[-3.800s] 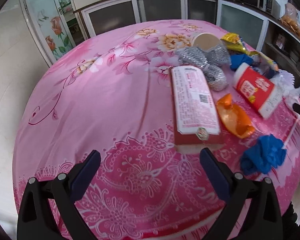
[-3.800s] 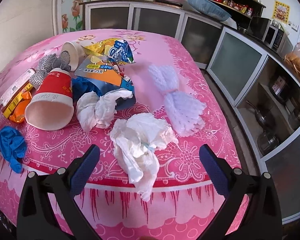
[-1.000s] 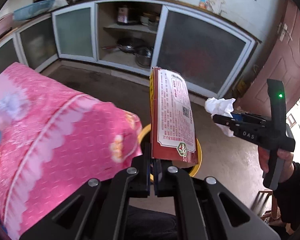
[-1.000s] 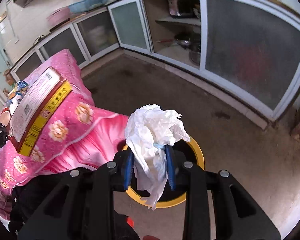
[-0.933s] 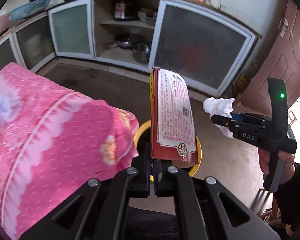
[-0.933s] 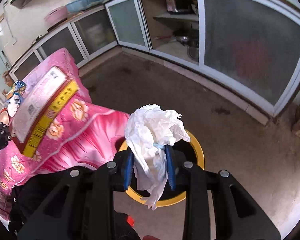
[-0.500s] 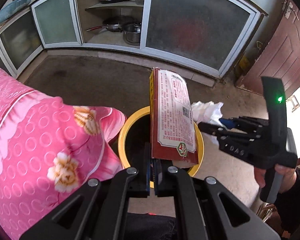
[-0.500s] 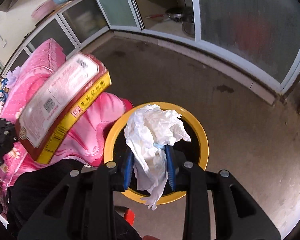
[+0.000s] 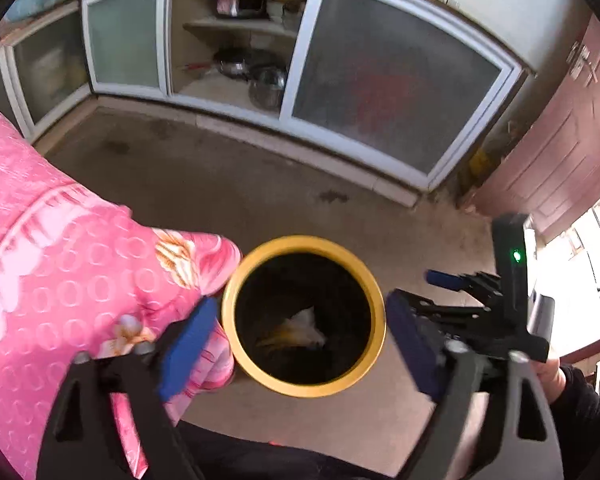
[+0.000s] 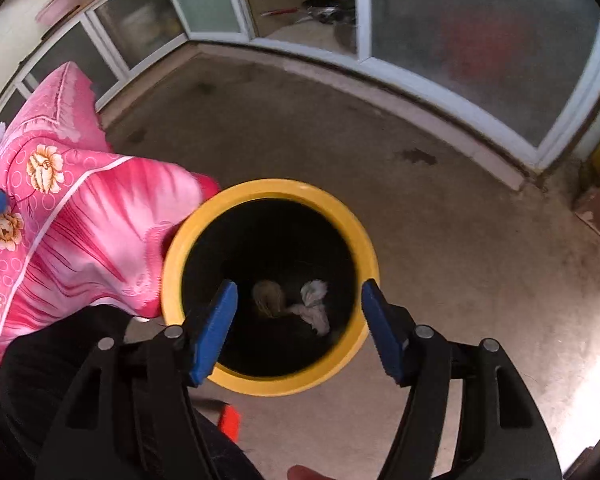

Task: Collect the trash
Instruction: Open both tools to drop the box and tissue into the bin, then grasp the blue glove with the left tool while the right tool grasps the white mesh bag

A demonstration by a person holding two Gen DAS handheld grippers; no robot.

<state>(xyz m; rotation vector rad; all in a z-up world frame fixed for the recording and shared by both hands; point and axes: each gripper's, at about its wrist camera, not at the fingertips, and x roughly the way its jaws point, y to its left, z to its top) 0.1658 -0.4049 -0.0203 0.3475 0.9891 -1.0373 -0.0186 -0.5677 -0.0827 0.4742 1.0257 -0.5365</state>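
A yellow-rimmed trash bin with a black inside stands on the floor beside the table; it also shows in the right wrist view. My left gripper is open and empty above the bin. My right gripper is open and empty above the bin too, and it shows in the left wrist view at the right. The white crumpled tissue lies at the bottom of the bin, also seen in the left wrist view. The box shows only dimly next to it.
The pink flowered tablecloth hangs at the left, touching the bin's rim. Glass-door cabinets run along the far wall, with pots on an open shelf. A brown door stands at the right. Concrete floor surrounds the bin.
Both grippers have opened. The box has left my left gripper and the tissue my right gripper; both now lie in the bin.
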